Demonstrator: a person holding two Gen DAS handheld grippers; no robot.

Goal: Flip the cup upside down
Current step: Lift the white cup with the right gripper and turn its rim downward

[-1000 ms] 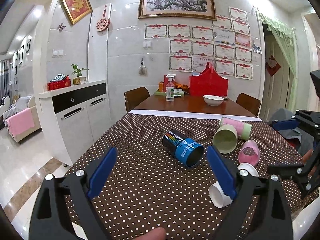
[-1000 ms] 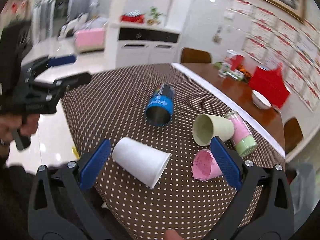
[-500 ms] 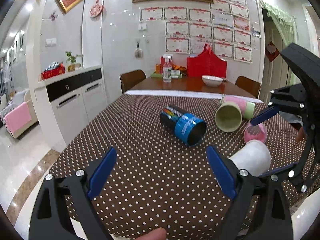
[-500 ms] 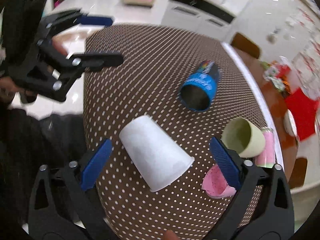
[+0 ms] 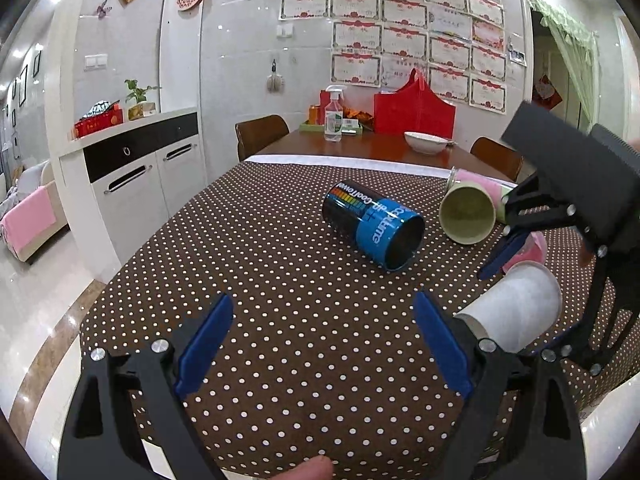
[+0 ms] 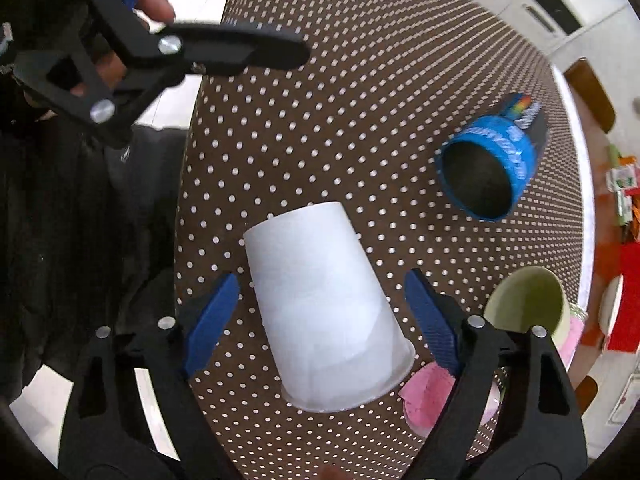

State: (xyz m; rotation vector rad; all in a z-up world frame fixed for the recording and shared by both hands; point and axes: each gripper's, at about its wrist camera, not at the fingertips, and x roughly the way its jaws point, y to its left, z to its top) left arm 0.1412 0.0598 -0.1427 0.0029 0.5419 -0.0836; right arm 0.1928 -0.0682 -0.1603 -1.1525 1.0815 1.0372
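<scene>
The counter (image 5: 280,280) carries a brown polka-dot cloth. On it, the blue-and-black can (image 5: 374,224) lies on its side, interior dark and empty. The white paper cup (image 6: 324,312) lies on its side between the right gripper (image 6: 322,316) fingers, which are spread and not touching it (mouth toward the camera). The green cup (image 5: 466,213) lies tipped, empty. The pink cup (image 6: 432,400) is partly hidden. The left gripper (image 5: 320,344) fingers are spread, holding nothing.
</scene>
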